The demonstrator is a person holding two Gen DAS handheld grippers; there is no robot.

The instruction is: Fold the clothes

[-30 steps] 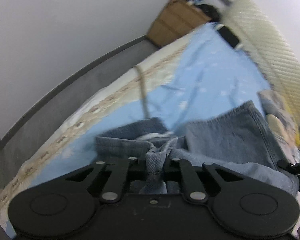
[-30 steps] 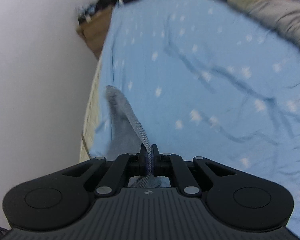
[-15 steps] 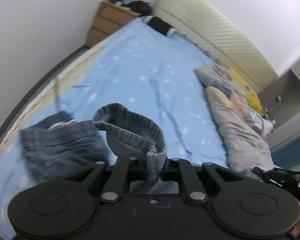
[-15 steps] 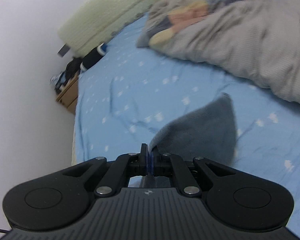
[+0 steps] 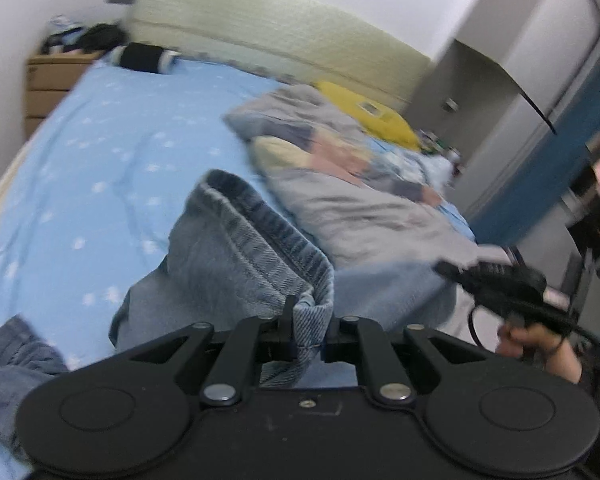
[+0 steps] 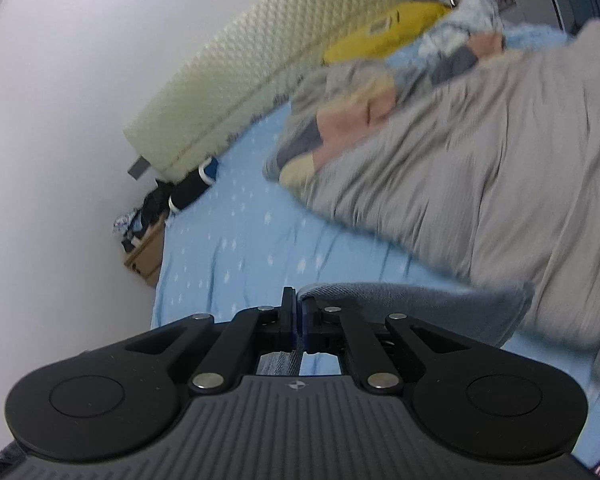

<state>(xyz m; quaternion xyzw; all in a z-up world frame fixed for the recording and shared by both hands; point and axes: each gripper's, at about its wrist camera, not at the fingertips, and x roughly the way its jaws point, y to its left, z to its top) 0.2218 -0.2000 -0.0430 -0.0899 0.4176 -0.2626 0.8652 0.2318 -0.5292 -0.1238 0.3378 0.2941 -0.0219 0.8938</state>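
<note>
A pair of light blue jeans (image 5: 236,248) is lifted over the blue bed sheet (image 5: 100,152). My left gripper (image 5: 309,322) is shut on a thick hemmed edge of the denim, which loops up and away to the left. Another bunch of the jeans (image 5: 8,356) lies at the lower left. In the right wrist view my right gripper (image 6: 299,312) is shut on a thin edge of the jeans (image 6: 420,304), which stretch off to the right. The right gripper (image 5: 500,284) also shows in the left wrist view, held in a hand at the right.
A grey quilt (image 6: 480,168) lies crumpled on the right side of the bed, with a yellow pillow (image 6: 380,32) behind it. A padded cream headboard (image 5: 268,40) runs along the far wall. A wooden nightstand (image 5: 48,80) stands at the far left, a grey wardrobe (image 5: 520,80) at the right.
Both grippers have swung with the jeans from the wall side of the bed towards the quilt side and risen. The denim has lifted off the sheet. Both grips stay shut.
</note>
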